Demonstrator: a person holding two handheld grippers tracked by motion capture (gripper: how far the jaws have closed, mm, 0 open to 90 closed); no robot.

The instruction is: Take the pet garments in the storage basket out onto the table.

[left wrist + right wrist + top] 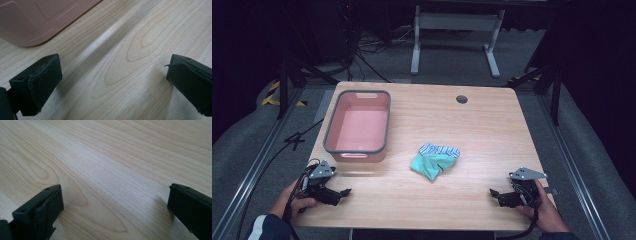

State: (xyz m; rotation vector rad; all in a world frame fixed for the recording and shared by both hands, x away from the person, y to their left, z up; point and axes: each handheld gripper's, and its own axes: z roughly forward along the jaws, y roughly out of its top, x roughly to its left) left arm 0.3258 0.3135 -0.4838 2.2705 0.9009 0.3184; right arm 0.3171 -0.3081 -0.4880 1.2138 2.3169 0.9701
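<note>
Both grippers, left gripper (343, 192) & right gripper (495, 193), wide apart, low over table (482, 130).

This looks like a lab or recording studio set up for filming handwork, not a home. A single wooden bench (492, 125) with a round cable hole (462, 99) stands on grey carpet (452, 55), well beyond the jaws. Black curtains (597, 60) close in the sides and back, leaving the room dark around the lit top. Metal rails (252, 170) run along the floor on both sides, loose cables (367, 50) trail behind, and the white legs of another stand (417, 45) rise at the far end.
</note>
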